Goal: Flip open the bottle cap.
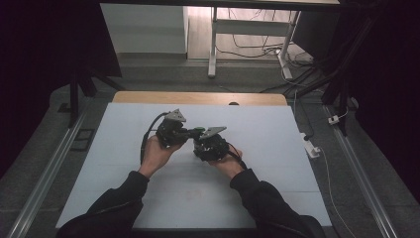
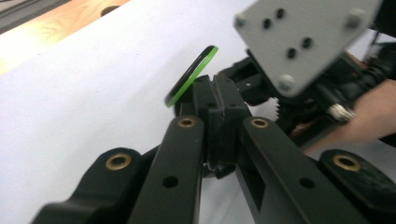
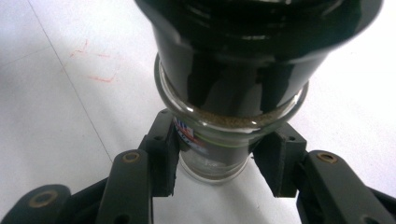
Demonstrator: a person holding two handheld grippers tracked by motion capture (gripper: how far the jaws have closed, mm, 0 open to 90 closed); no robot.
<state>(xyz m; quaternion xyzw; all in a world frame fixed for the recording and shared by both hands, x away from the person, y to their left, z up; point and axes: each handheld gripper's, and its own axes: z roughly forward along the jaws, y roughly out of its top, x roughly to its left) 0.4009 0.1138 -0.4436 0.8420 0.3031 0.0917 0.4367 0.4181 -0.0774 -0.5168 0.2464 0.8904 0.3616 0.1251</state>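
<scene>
Over the middle of the white sheet (image 1: 124,193) the person holds both grippers close together. My right gripper (image 3: 219,159) is shut on a small glass jar (image 3: 205,140); its pads (image 3: 164,158) press both sides of the glass below a wide black cap (image 3: 243,51). A printed label and a ring of brownish powder show on the glass. My left gripper (image 2: 219,100) is shut on a black part of that cap, and a thin black lid with a green edge (image 2: 191,77) stands tilted up beside it. From above, the left gripper (image 1: 184,133) points right toward the right gripper (image 1: 204,145), and the green lid (image 1: 198,131) lies between them.
A wooden table edge (image 1: 198,97) runs along the far side of the sheet. A white power strip (image 1: 311,148) lies off the sheet's right edge, with cables on the floor behind. Faint red marks (image 3: 93,60) stain the sheet. Metal rails (image 1: 44,173) flank the table.
</scene>
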